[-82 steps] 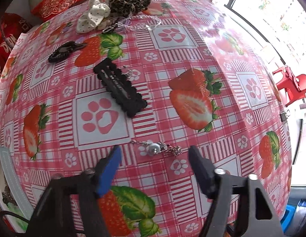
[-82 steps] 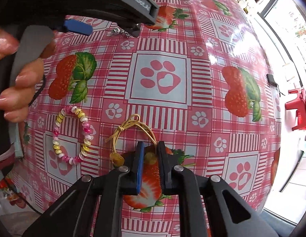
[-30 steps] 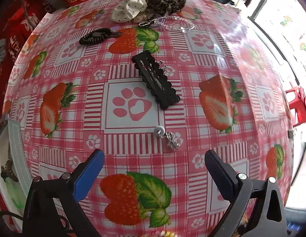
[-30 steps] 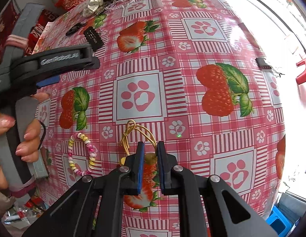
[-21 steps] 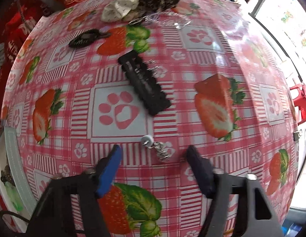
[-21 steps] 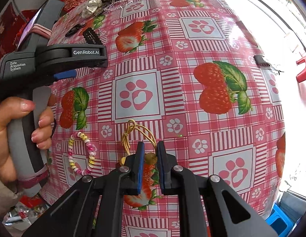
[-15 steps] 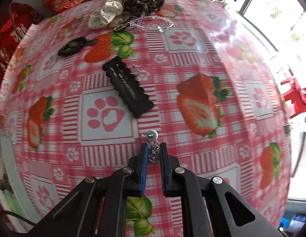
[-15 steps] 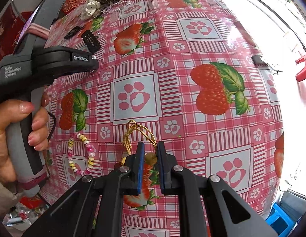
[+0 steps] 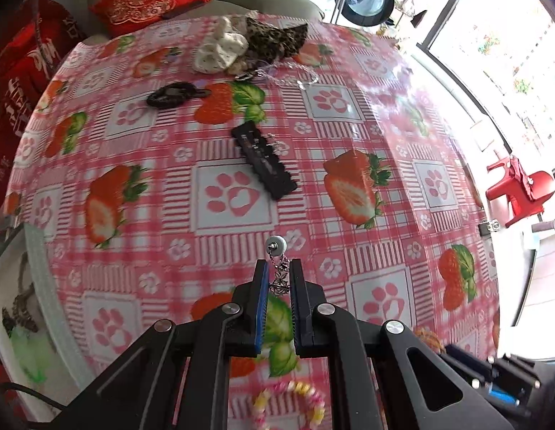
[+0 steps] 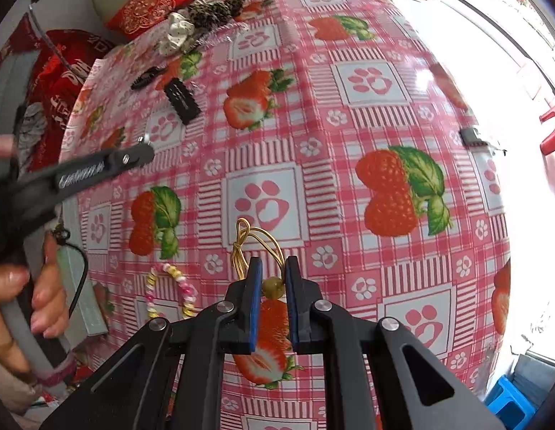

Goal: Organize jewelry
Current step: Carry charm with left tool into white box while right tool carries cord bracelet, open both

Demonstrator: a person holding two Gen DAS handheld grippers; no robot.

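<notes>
left tool (image 9: 279, 277): clamped on silver chain earring (image 9: 276, 258), pearl end jutting past the tips, above the surface (image 9: 385, 136) | right tool (image 10: 271, 279): pinching gold cord bracelet (image 10: 257, 242) by its bead, loop on the surface | beaded bracelet (image 10: 177, 290) just left | black hair clip (image 9: 264, 160) farther off

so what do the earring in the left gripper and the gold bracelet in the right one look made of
Earring: looks like silvery metal, a glinting chain and filigree drop under a pale, pearl-like bead, possibly plastic. Gold bracelet: thin shiny gold cord or wire, knotted at the top, with an olive, glassy-looking bead; exact material unclear.
</notes>
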